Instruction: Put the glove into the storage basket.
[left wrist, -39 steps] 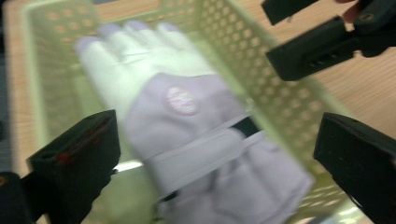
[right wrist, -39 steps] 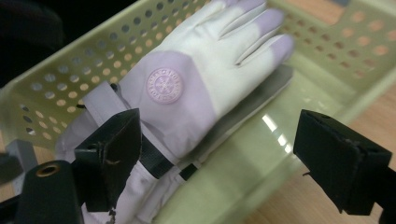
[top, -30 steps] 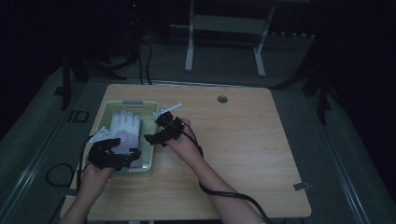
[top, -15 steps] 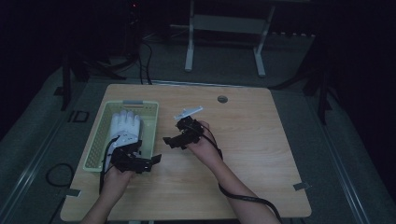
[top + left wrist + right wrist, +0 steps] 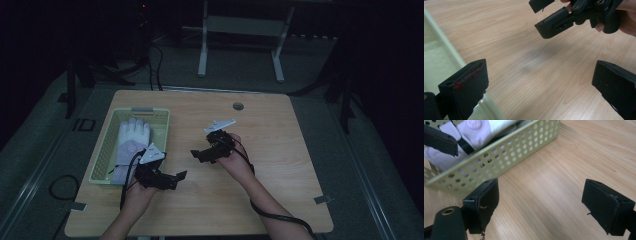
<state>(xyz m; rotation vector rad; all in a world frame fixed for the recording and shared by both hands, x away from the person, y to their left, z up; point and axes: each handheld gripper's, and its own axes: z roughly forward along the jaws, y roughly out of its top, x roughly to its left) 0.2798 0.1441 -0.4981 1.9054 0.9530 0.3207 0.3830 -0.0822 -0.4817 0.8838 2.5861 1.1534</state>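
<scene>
White glove [image 5: 131,141]: pale, fingers spread flat and pointing toward the far end of the basket, a faint pinkish patch on the back, cuff toward the near end. In the right gripper view the glove [image 5: 477,131] shows a round embossed mark and a dark band across it. It lies inside the basket, at the left half of the table.

Left gripper [image 5: 176,176]: held low over the table [image 5: 280,165], just beside the basket's near right corner, pointing to the right. Jaws wide apart, nothing between them; in its own view bare wood shows in the gap of the left gripper [image 5: 541,82], with red marks on the inner face of one jaw. The left hand [image 5: 136,192] grips it from below, forearm coming in from the bottom edge.

Right gripper [image 5: 199,153]: over the middle of the table, pointing left toward the basket. Jaws also spread, empty; in its own view the right gripper [image 5: 541,202] has wood grain between them. The right hand [image 5: 234,159] holds it, cable trailing along the forearm. The two grippers are near each other, not touching.

Basket [image 5: 102,159]: light green, perforated walls, rectangular. Holds the glove. In the right gripper view the basket [image 5: 506,157] wall stands just ahead of the jaws.
</scene>
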